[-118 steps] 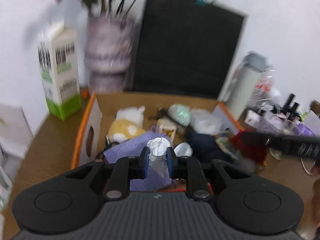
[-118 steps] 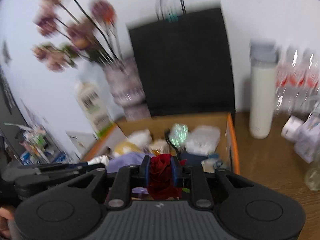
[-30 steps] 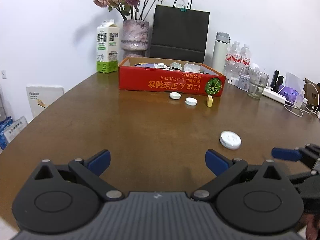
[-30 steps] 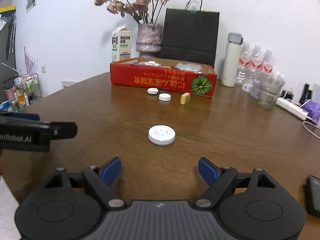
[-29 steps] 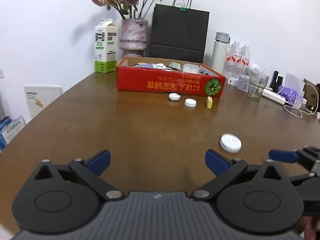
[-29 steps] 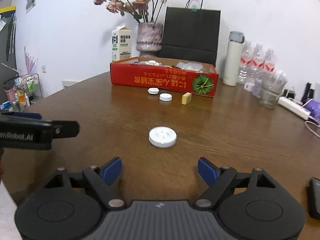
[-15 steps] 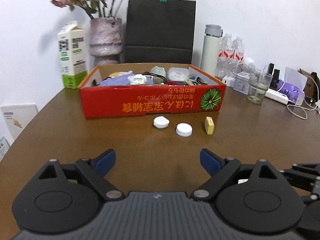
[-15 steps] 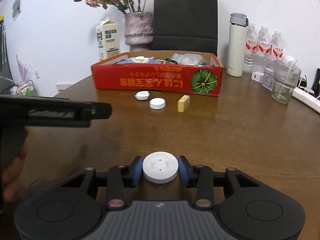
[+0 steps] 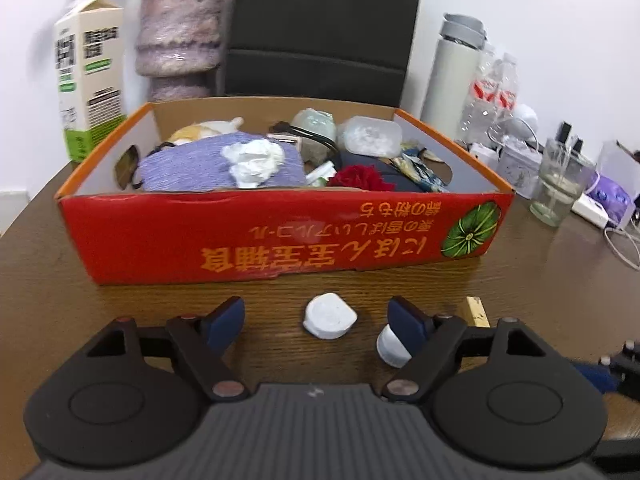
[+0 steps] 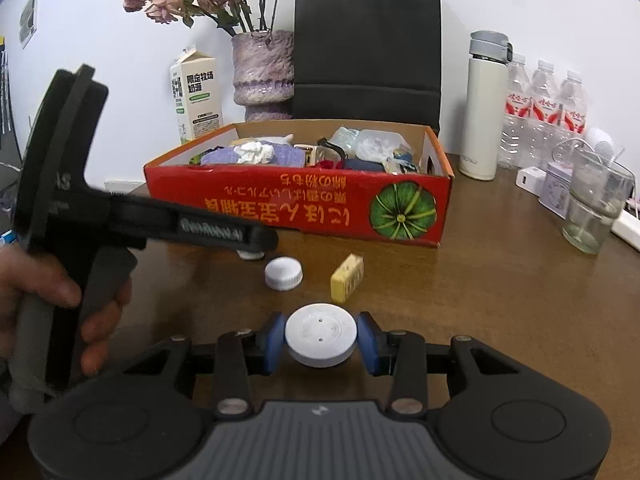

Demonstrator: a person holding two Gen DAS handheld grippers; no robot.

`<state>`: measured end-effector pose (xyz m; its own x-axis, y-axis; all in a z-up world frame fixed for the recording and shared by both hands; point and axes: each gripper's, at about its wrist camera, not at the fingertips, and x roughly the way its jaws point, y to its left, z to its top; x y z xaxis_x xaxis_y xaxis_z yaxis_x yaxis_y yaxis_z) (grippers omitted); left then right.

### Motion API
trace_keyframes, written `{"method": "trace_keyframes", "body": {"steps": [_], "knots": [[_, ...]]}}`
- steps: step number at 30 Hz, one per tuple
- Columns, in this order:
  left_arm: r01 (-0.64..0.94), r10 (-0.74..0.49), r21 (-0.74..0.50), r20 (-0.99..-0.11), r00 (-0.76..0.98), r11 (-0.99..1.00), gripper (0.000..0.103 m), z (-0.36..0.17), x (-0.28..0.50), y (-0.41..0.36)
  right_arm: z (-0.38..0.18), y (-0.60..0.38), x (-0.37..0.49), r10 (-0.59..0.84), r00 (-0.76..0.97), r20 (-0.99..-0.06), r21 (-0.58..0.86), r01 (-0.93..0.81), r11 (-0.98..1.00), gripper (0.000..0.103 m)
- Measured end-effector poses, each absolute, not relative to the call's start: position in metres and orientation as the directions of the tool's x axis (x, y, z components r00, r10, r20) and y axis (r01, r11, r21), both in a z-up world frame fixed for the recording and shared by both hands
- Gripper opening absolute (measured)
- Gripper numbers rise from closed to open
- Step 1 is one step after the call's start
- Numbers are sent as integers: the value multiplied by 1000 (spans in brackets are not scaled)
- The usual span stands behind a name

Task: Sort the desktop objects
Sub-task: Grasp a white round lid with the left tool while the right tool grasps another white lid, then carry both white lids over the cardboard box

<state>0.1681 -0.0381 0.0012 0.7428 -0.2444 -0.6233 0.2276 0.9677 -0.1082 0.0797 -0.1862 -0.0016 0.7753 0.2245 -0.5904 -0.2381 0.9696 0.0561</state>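
The right gripper (image 10: pixel 321 340) held a flat white round disc (image 10: pixel 321 338), its blue pads pressed against the disc's two sides, just above the brown wooden table (image 10: pixel 500 300). Ahead of those tongs lay a white bottle cap (image 10: pixel 283 274) and, just to its right, a small yellow block (image 10: pixel 347 277); beyond them stood the red cardboard box (image 10: pixel 304 204), full of mixed items. The left gripper (image 9: pixel 318 318) pointed at the box's front wall, its jaws closing but apart from anything, with a white rounded cap (image 9: pixel 329 316) lying on the table between its fingertips, touching neither. The bottle cap sat partly hidden behind its right finger (image 9: pixel 408 324), and the yellow block lay just outside that finger.
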Motion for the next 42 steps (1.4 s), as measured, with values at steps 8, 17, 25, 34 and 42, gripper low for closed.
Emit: {"method": "trace_keyframes", "body": {"steps": [8,17,25,34,42], "knots": [[234,-218,-56,-620,753,971,38,-6,168,-41,0,-190,90,227,786,-574,66,-233,970,38],[204,-192,-52,-609,770,978,30,4,152,-38,8,-188,81,237,801,-550,64,-242,968,38],[185,-199,-80,-521,830,980,30,41,77,-25,34,-182,46,249,835,-491,46,-261,964,38],[261,-297,-143,-492,818,955,30,62,-38,-16,55,-187,-34,309,829,-466,85,-306,948,38],[226,-271,-150,-492,827,962,30,60,-122,-5,64,-194,-109,321,826,-464,77,-323,943,38]]}}
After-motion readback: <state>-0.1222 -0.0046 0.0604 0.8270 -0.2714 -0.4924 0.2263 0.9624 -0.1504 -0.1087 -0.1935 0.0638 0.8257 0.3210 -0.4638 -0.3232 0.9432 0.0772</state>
